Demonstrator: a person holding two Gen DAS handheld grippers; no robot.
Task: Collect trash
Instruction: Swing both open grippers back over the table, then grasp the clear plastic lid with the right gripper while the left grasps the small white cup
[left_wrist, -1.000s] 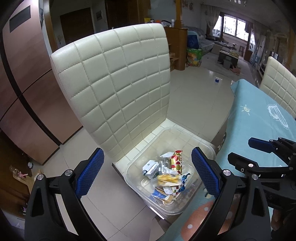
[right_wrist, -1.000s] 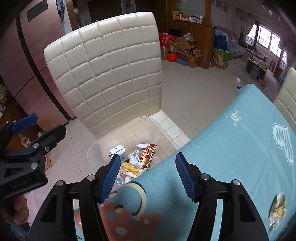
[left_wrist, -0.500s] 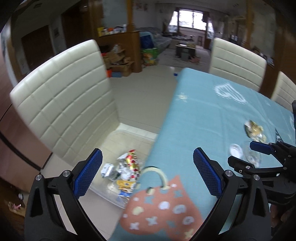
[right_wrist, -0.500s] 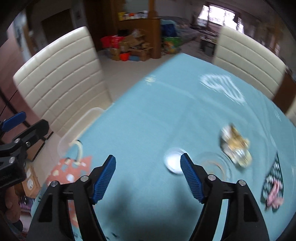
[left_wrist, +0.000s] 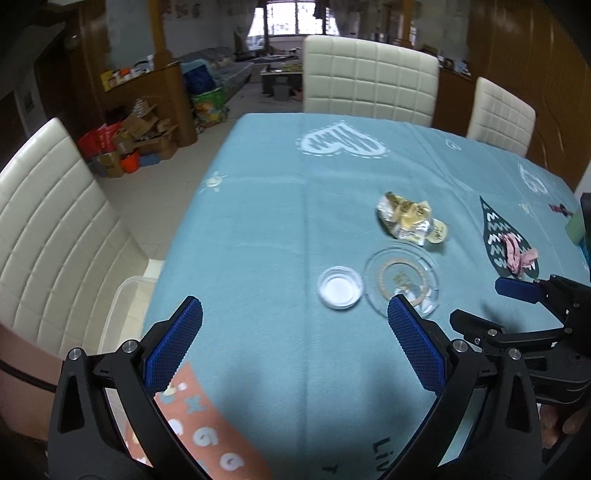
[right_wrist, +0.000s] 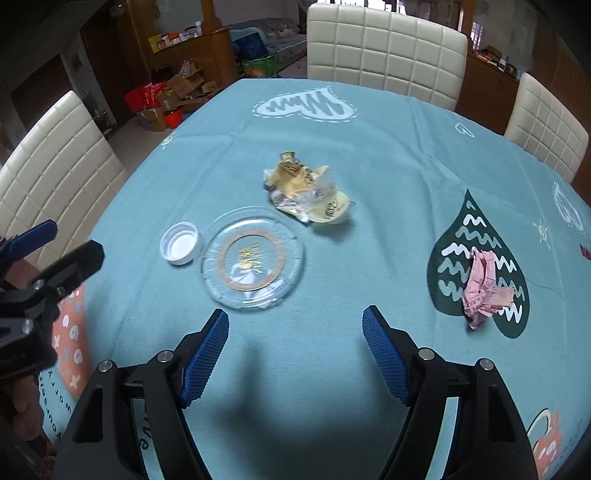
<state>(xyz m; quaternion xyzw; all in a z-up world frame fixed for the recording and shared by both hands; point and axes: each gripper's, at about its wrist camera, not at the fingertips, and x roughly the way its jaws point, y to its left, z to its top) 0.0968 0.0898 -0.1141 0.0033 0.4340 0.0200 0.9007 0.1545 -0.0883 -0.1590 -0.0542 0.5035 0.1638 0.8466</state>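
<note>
On the teal tablecloth (right_wrist: 369, 147) lie a crumpled gold and cream wrapper (right_wrist: 306, 195) (left_wrist: 410, 221), a clear round plastic lid (right_wrist: 253, 262) (left_wrist: 400, 282), a small white cap (right_wrist: 181, 243) (left_wrist: 340, 288) and a crumpled pink paper (right_wrist: 484, 288) (left_wrist: 517, 254). My right gripper (right_wrist: 295, 314) hovers open just short of the clear lid, nothing between its fingers. My left gripper (left_wrist: 293, 306) stands wide open over the table's left part, empty, with the cap and lid ahead on the right. A rim of the clear bin (left_wrist: 118, 299) shows beside the table edge.
Cream quilted chairs stand at the left (left_wrist: 51, 229), at the far end (left_wrist: 369, 88) and at the far right (left_wrist: 498, 114). Cardboard boxes and an orange bucket (left_wrist: 129, 162) sit on the floor beyond. A green object (left_wrist: 576, 229) is at the right edge.
Both grippers have swung from above the bin of trash on the chair to over the table. The wrapper, lid, cap and pink paper have come into view. The right jaws stand wider.
</note>
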